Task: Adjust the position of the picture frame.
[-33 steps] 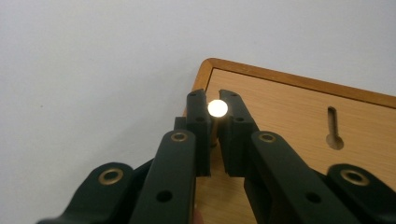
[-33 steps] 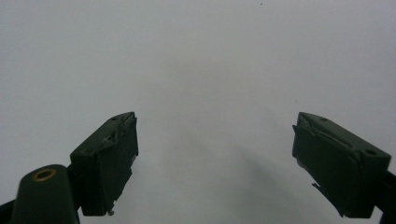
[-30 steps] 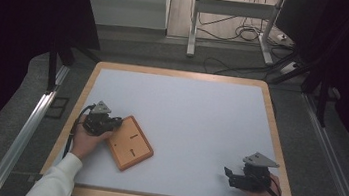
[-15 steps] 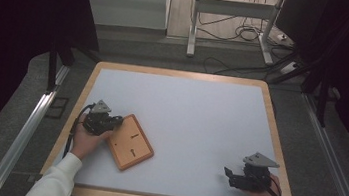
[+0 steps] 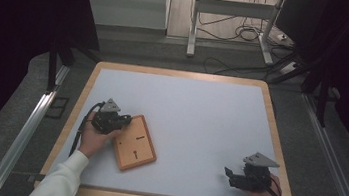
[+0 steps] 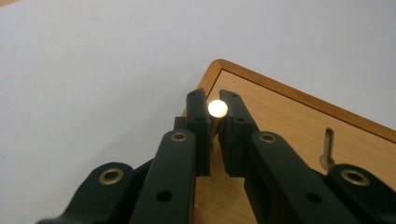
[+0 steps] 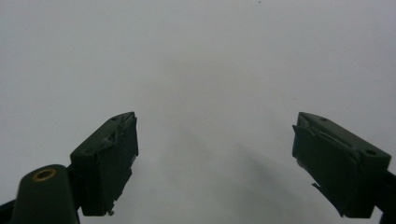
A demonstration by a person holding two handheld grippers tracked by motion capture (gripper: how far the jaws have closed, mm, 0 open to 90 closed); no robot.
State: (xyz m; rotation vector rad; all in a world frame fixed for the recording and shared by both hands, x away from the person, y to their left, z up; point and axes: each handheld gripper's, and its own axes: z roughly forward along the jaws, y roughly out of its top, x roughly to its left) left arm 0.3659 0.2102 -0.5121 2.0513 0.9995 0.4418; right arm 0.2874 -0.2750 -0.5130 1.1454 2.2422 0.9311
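Small pale wooden dowel peg (image 6: 217, 109), round end facing the lens, pinched between the jaws of my left gripper (image 6: 214, 108), which are drawn nearly together on it. It hangs over the near corner of the flat rectangular wooden board with a darker raised rim (image 6: 299, 126); I cannot tell whether the lower end touches the board

Board lies at an angle on the left part of the white tabletop framed in light wood (image 5: 200, 116), left gripper (image 5: 118, 121) at its upper-left corner. Two short dark marks on the board face (image 5: 137, 146), probably slots; one slot with something pale in it shows in the left gripper view (image 6: 328, 148)

Step in hand, my reading: carrying a peg over the board, to seat or to remove — undecided. Next move calls for keeping the pinch firm and the peg upright while steering to its place

Right gripper (image 5: 239, 177) rests near the table's front right edge, well apart from the board; its own view has the jaws spread wide over bare white surface, nothing between (image 7: 215, 163)

High view gives layout and both hands; the pinched peg reads clearly in the left gripper view
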